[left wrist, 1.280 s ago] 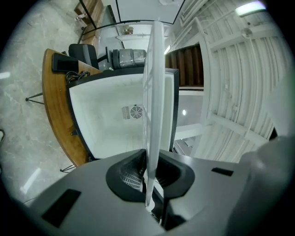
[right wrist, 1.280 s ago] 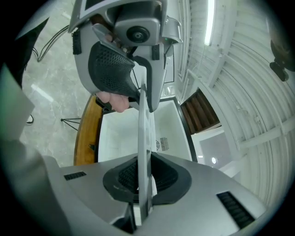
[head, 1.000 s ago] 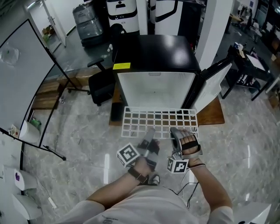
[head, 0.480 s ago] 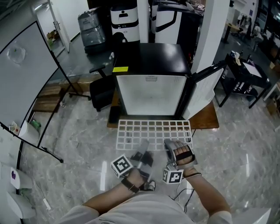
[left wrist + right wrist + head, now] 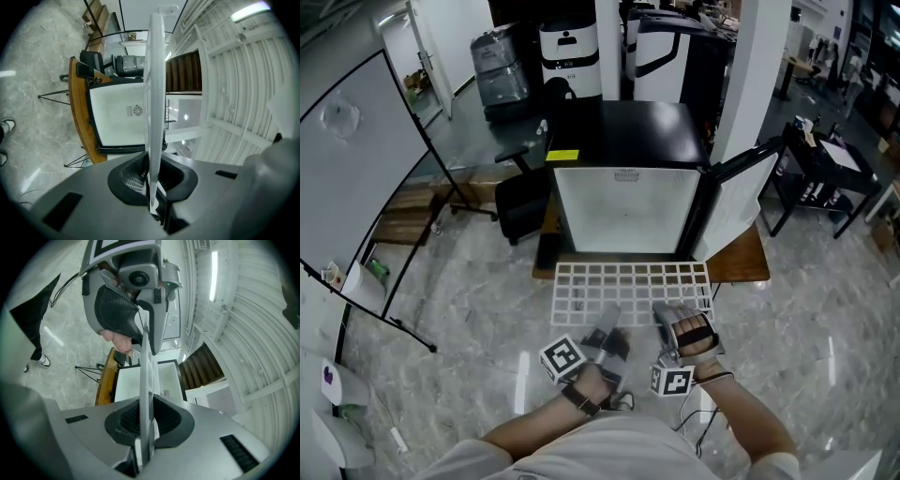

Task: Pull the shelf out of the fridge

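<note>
The white wire shelf [image 5: 630,280] sits flat just in front of the open fridge [image 5: 628,211], with the left tool [image 5: 608,319] and the right tool [image 5: 667,316] each pinching its near edge.

Inventory: one fridge [image 5: 623,127] with one door [image 5: 741,192] standing open, one white wire shelf [image 5: 630,286], and one wooden platform [image 5: 741,258] under the fridge. Two grippers are present, the left gripper [image 5: 607,316] and the right gripper [image 5: 662,314], both at the near edge of the shelf; each carries one marker cube, giving two in total, the left cube [image 5: 562,359] and the right cube [image 5: 672,380]. The floor left of the fridge holds one black office chair [image 5: 517,192] and one large panel on a stand [image 5: 356,159].
</note>
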Demonstrator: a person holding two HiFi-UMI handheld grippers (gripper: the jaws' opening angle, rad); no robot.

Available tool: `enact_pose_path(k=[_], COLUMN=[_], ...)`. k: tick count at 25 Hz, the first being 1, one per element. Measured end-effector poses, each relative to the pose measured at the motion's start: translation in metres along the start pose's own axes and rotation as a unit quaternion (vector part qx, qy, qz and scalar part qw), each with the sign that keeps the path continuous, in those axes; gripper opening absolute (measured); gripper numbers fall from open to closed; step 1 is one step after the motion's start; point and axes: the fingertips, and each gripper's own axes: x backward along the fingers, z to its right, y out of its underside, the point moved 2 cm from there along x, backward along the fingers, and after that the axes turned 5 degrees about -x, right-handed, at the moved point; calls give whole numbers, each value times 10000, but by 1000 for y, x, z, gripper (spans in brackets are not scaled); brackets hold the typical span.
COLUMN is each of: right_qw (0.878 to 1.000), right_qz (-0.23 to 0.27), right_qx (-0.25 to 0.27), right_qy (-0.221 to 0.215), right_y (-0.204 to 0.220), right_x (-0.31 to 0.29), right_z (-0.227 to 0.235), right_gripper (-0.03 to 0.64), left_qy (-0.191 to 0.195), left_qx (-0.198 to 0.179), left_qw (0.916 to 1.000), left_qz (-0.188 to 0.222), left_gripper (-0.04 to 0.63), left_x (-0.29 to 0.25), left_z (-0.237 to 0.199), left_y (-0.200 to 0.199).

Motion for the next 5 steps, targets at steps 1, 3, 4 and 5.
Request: enact_pose_path(k=[1, 3, 4, 5], right_qw=[10000, 10000, 10000, 10000], right_qz=[4, 7, 7, 6], right_qx=[7, 21, 27, 34], right_qy=[-5, -18, -27, -35], right_y=[-1, -4, -5, -6], right_x=[0, -1, -1, -2], right_z=[0, -1, -1, -2], right_gripper=[48, 48, 48, 48], left_qy=[0, -1, -2, -2], left_qx=[0, 3, 6, 11], left_qw=[10000, 10000, 10000, 10000], left_qz=[7, 13, 14, 13], left_gripper=[29, 29, 29, 29], left_x=[1, 3, 4, 4], left_z=[0, -1, -1, -1], left_y=[-1, -3, -4, -5])
